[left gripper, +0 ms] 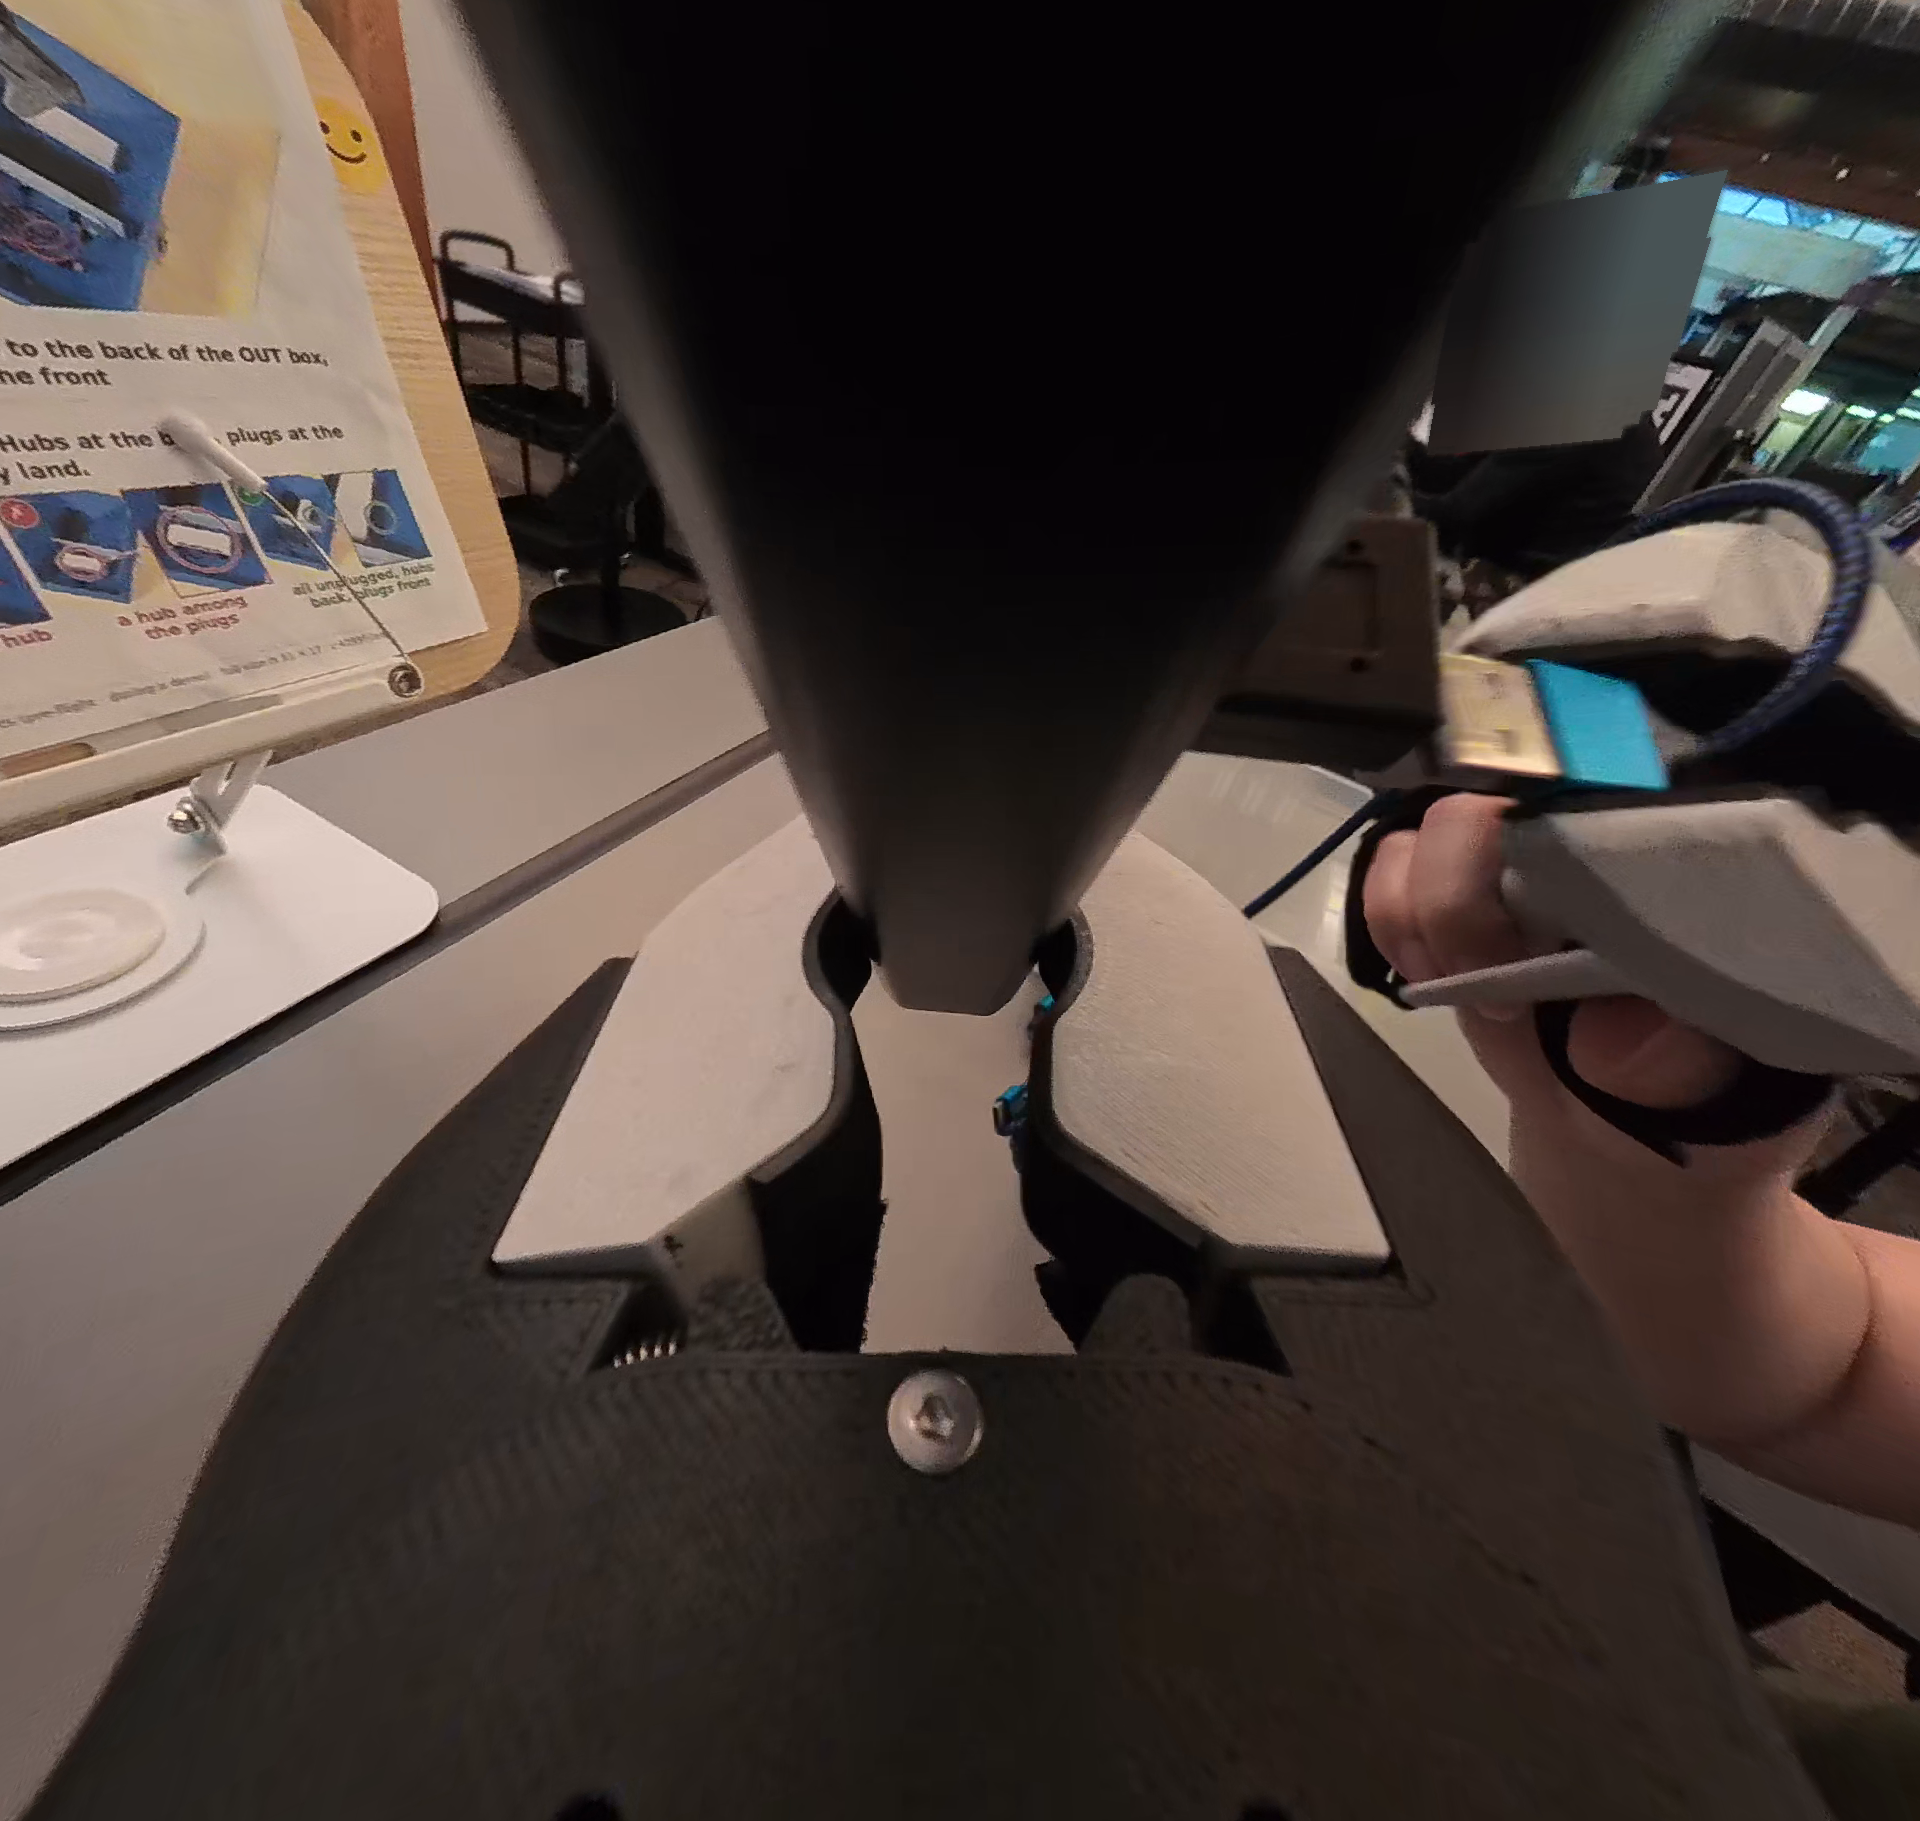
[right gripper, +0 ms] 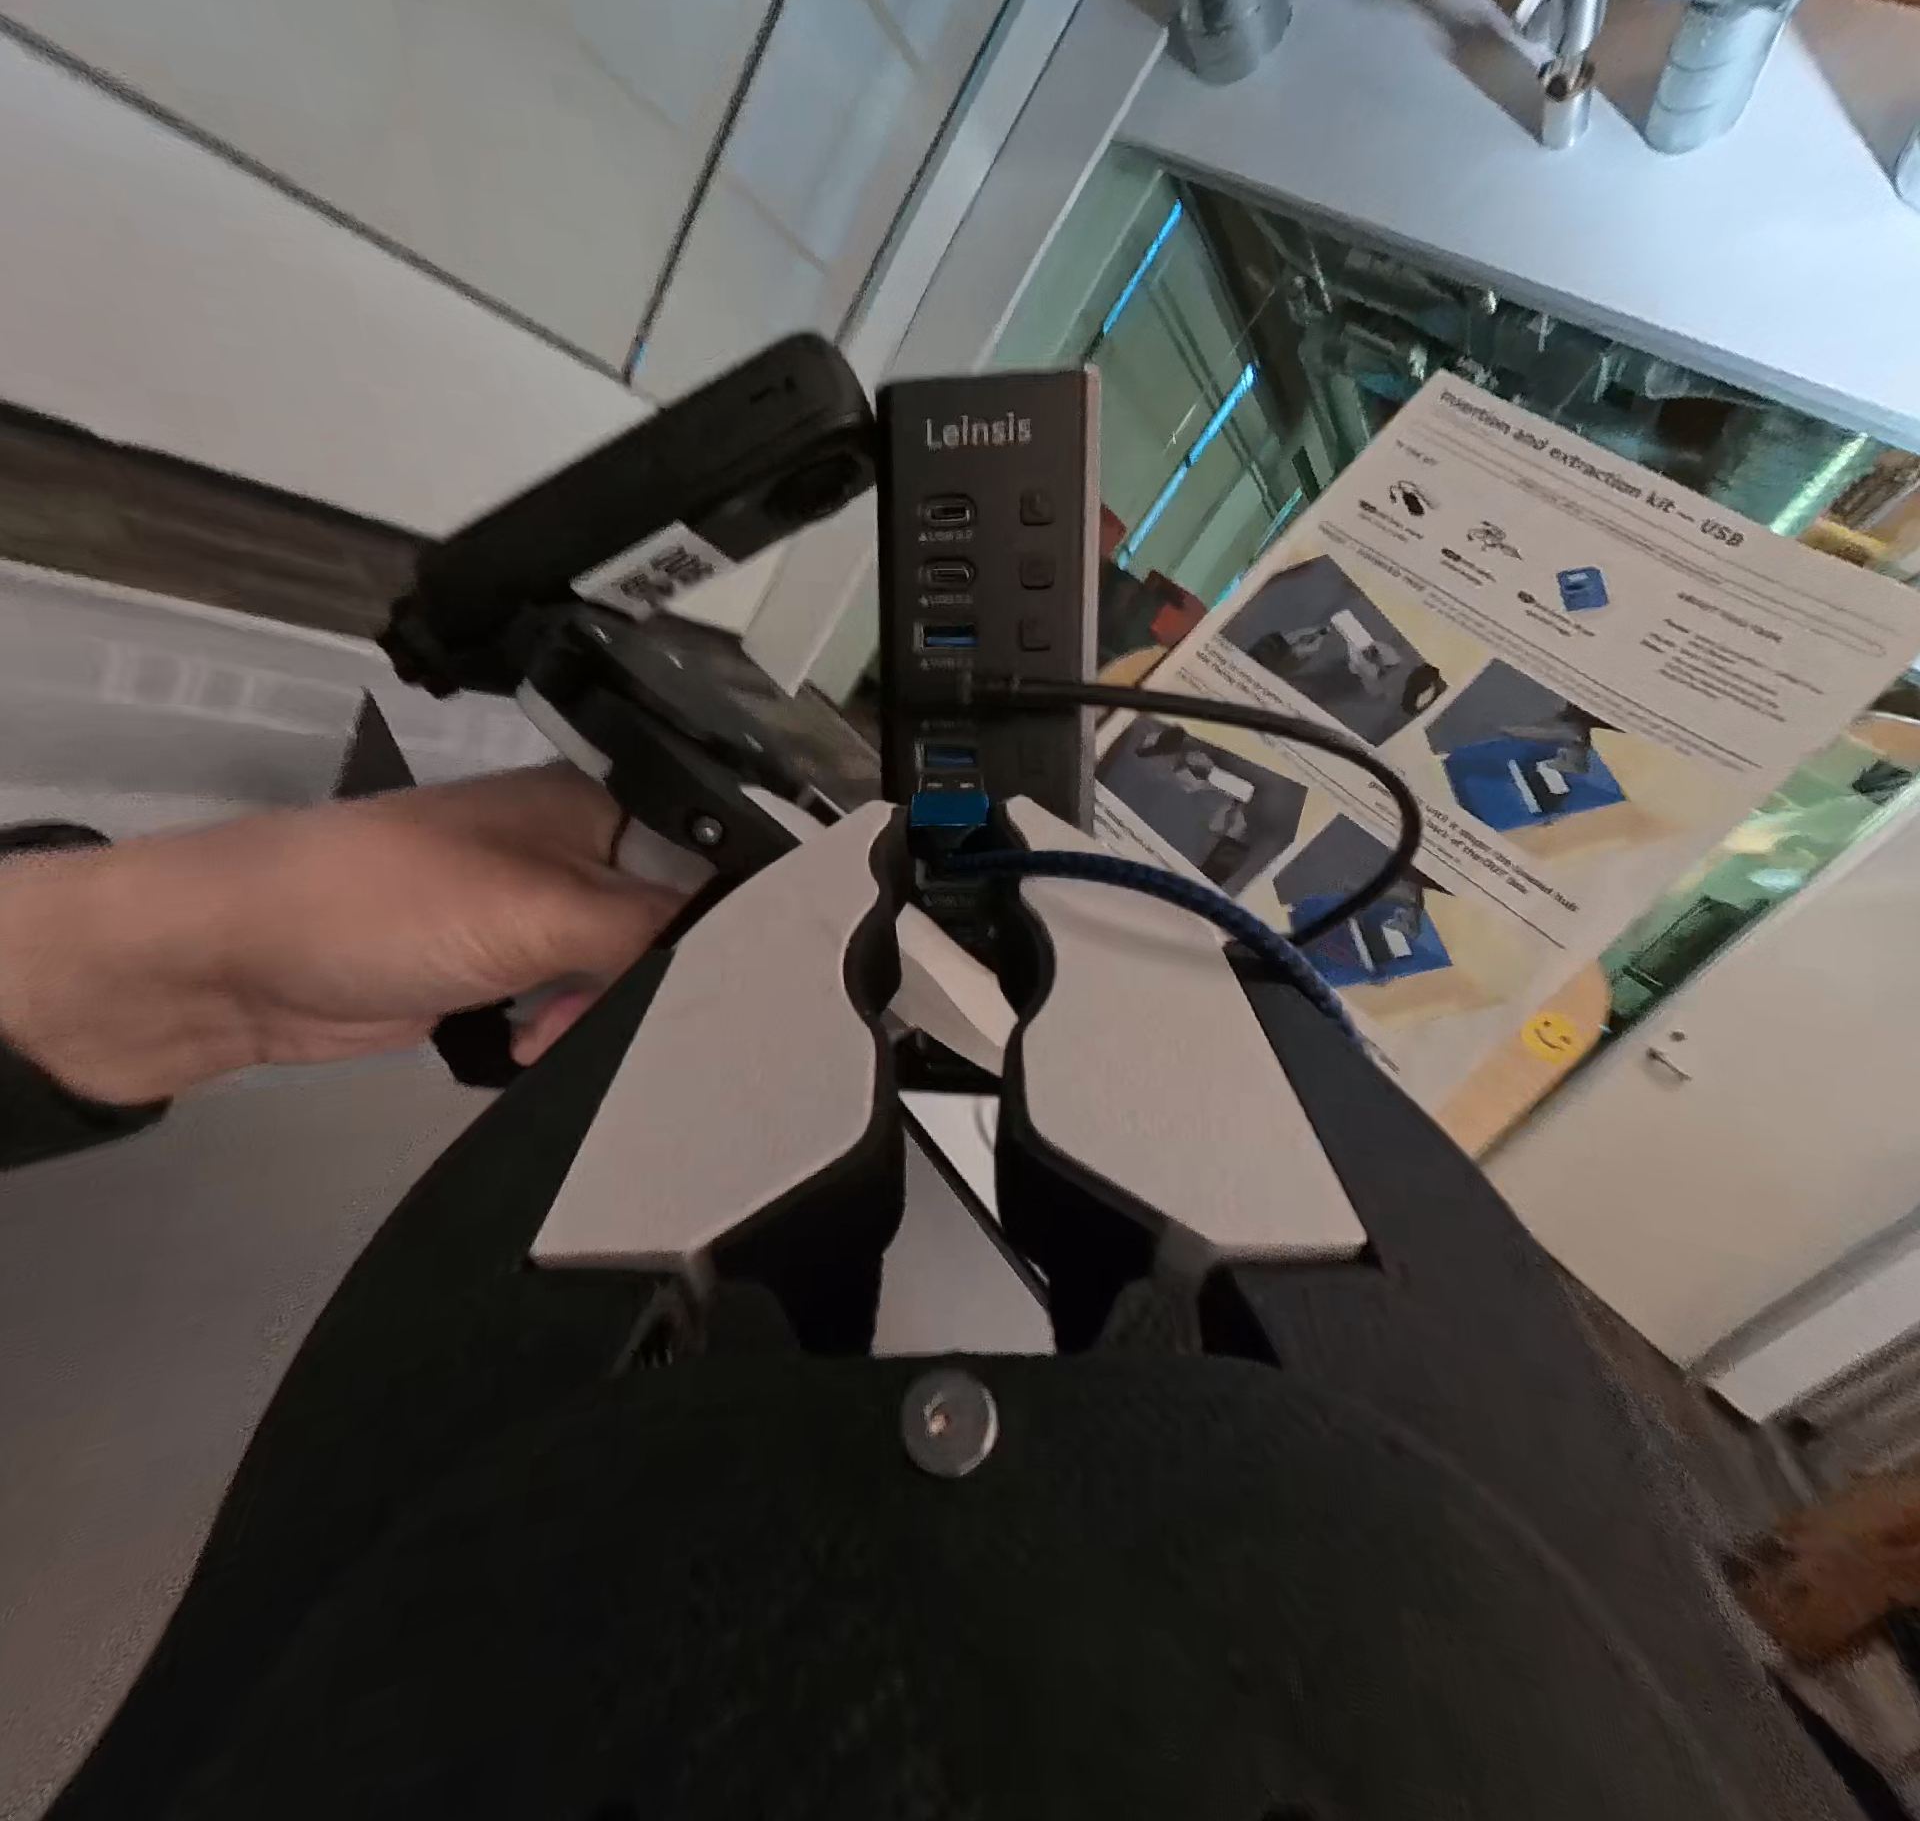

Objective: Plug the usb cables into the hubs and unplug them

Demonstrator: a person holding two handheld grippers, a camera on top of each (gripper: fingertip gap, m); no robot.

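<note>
While the scene is read from the left side, an instruction sheet (left gripper: 187,337) on a wooden board is seen propped on a white stand (left gripper: 260,898) upon the grey table (left gripper: 582,732). At the middle of the left wrist view, the left gripper (left gripper: 951,950) is pressed together on the lower end of the dark hub (left gripper: 987,369), which is held upright and fills the view above the white fingers (left gripper: 727,1023).

Farther right, the right gripper (left gripper: 1621,763) is held in a person's hand (left gripper: 1475,950), apart from the hub. A blue USB plug (left gripper: 1558,732) is pinched between its fingers, its metal end pointed toward the hub, and the blue braided cable (left gripper: 1839,587) is looped behind it.

In the right wrist view, the same plug (right gripper: 948,811) is gripped at the fingertips of the right gripper (right gripper: 948,826), just in front of the hub's (right gripper: 982,566) port face, not yet inserted. A black cable (right gripper: 1299,732) is already plugged into the hub and curves off to the right.
</note>
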